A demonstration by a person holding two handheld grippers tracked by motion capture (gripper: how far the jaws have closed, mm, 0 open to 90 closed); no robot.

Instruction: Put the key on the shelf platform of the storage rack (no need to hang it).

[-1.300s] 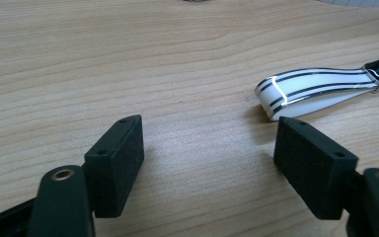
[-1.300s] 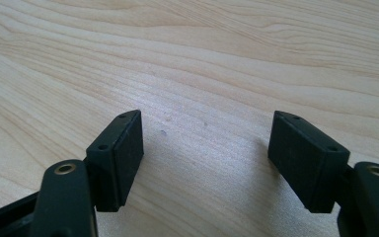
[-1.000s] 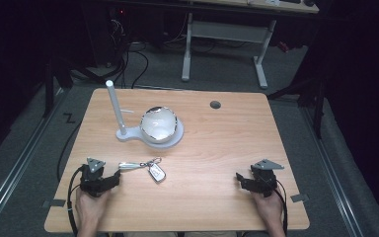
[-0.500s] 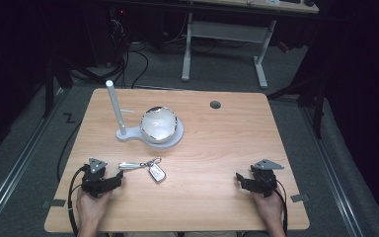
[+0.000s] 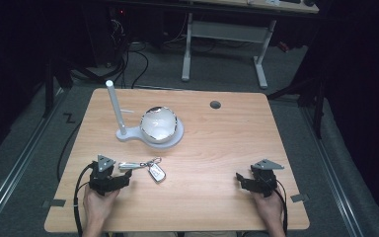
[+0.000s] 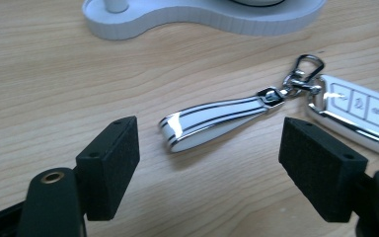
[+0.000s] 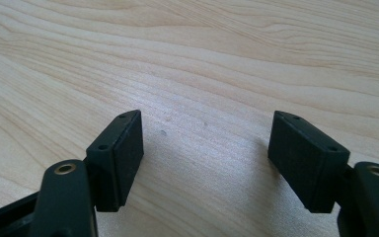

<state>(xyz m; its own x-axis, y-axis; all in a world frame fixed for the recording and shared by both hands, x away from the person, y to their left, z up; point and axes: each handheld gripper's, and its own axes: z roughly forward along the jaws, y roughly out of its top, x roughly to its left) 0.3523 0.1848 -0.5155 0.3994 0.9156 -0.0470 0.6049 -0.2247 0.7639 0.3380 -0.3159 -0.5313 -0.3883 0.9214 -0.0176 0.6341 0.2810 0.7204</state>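
Left tongs [image 6: 209, 158] spread wide, black foam pads square-edged, low over pale wood-grain worktop [image 5: 217, 148]; glossy white leather-look strap [image 6: 217, 121] with dark edging lies flat between pads, untouched; chrome clip [image 6: 301, 76] joins it to white key fob [image 6: 360, 108]. Right tongs [image 7: 205, 153] also spread wide, over bare wood, well apart from key

I count two grippers on the table [image 5: 212, 148]: the left gripper [image 5: 123, 178] and the right gripper [image 5: 241, 180], near its near corners. One car key [image 5: 156, 172], with one white strap [image 5: 130, 166] and one metal clasp [image 6: 303, 74]. One white stand [image 5: 128, 134], holding one post [image 5: 115, 106] and one bowl [image 5: 159, 123]. One grommet hole [image 5: 215, 104] near the far edge.
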